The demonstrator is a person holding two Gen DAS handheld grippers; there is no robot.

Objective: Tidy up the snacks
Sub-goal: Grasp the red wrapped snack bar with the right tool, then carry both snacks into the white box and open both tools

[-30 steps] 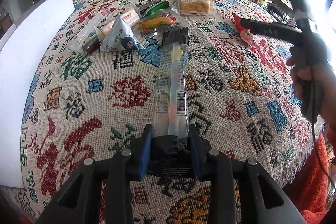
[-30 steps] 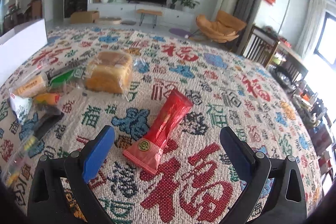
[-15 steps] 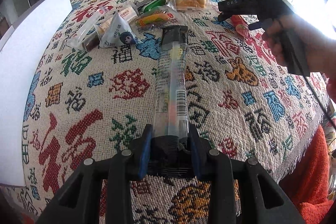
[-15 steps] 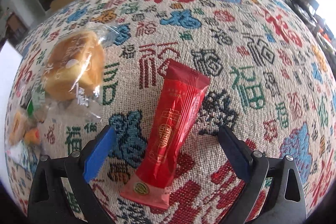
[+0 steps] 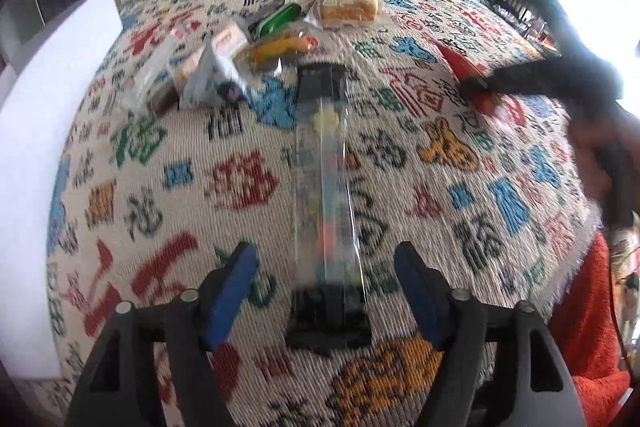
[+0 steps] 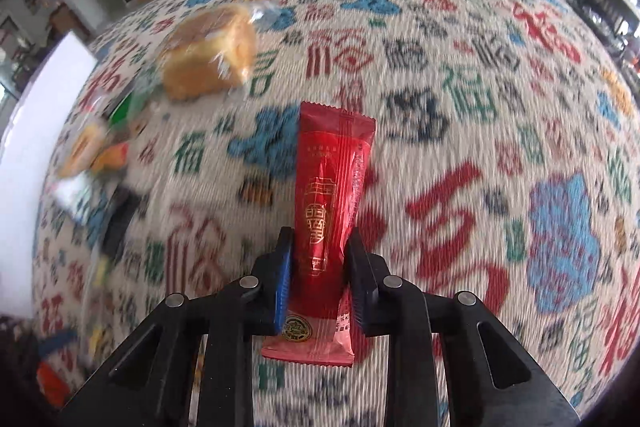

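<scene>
Right gripper (image 6: 319,269) clamped on red packet (image 6: 330,187), pads pressing both sides near its lower end; packet runs straight ahead over patterned cloth (image 6: 500,115). Left gripper (image 5: 325,287) jaws opening, pads clear of clear candy pack (image 5: 324,167), which lies flat on cloth between them, stretching away toward snack pile (image 5: 256,55). Bread (image 6: 208,55) beyond packet, to left.

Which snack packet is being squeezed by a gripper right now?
The red packet. The right gripper pinches its lower part, while the long clear packet lies free between the opening left gripper, and the rest lie untouched.
</scene>
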